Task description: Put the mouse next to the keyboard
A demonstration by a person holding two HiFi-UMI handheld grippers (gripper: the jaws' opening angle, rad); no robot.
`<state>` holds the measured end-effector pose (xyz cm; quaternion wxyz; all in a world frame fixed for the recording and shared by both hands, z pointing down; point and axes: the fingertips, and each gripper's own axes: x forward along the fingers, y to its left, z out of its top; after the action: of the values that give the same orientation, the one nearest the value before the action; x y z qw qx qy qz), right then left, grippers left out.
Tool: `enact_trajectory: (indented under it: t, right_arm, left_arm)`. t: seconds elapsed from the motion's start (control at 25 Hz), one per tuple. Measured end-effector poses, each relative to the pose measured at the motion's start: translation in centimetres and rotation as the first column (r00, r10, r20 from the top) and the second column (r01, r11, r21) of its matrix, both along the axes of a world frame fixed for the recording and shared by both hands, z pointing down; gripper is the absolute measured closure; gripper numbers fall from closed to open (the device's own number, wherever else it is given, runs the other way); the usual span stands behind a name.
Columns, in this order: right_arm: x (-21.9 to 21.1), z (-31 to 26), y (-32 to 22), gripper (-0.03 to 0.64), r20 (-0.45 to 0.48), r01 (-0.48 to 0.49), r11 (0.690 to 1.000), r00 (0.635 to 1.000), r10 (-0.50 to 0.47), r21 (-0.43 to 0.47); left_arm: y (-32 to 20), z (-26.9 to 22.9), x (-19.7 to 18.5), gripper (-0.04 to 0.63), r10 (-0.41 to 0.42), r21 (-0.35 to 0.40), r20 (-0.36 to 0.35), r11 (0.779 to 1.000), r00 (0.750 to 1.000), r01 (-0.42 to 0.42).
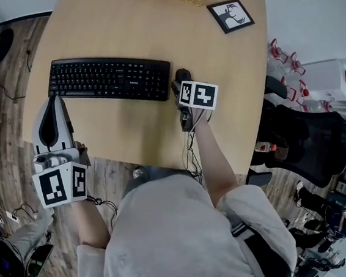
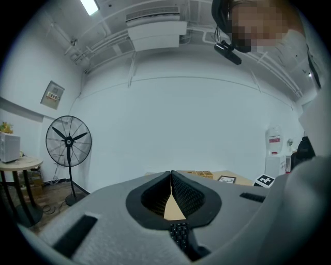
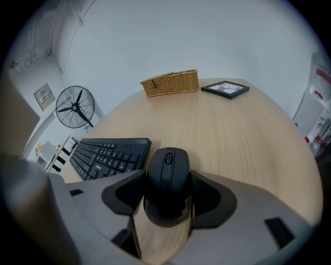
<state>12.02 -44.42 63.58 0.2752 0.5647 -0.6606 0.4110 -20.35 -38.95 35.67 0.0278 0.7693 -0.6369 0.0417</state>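
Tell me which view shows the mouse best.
The right gripper view: the black mouse fills the centre, its wheel and sides clear, clamped between the jaws of the right hand-held gripper beside the keyboard. The head view shows only its top end past the marker cube. The left gripper view misses it.

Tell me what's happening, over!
Right tool shut on mouse, by keyboard right end. Left tool shut, empty. Nothing in the way.

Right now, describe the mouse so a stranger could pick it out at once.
Start at the light wooden table and find the black keyboard. Just off its right end is the mouse, between the right gripper's jaws. It is the only small, rounded black thing there; the picture frame is flat and square.
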Motion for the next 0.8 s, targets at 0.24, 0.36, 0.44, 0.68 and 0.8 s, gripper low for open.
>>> enact_trajectory:
  t: [0.24,0.36,0.44,0.68,0.8]
  right_arm:
    - [-0.3,-0.1,-0.4,0.370,-0.019,0.023,1.000,1.000,-0.023,0.009]
    - [-0.4,0.1,-0.3,0.369,-0.054,0.043,0.999,0.998,-0.042,0.005]
    - [-0.5,0.1,-0.3,0.368,-0.079,0.059,0.998,0.995,-0.058,0.007]
    - [-0.7,0.2,-0.2,0.370,-0.101,0.085,0.996,0.992,-0.082,0.027]
    - [-0.9,0.2,-0.2,0.369,-0.077,0.081,0.996,0.994,-0.078,0.039]
  left_arm:
    - [0.1,0.0,0.3,0.584,-0.013,-0.007,0.006,1.000,1.000,0.013]
    - [0.1,0.1,0.8,0.584,-0.015,-0.006,0.005,1.000,1.000,0.015]
    - [0.2,0.0,1.1,0.584,-0.018,-0.003,0.005,1.000,1.000,0.018]
    - [1.1,-0.3,1.2,0.584,-0.028,0.010,0.011,1.000,1.000,0.028]
    - [1.6,-0.7,0.9,0.584,-0.036,0.020,0.013,0.999,0.999,0.036]
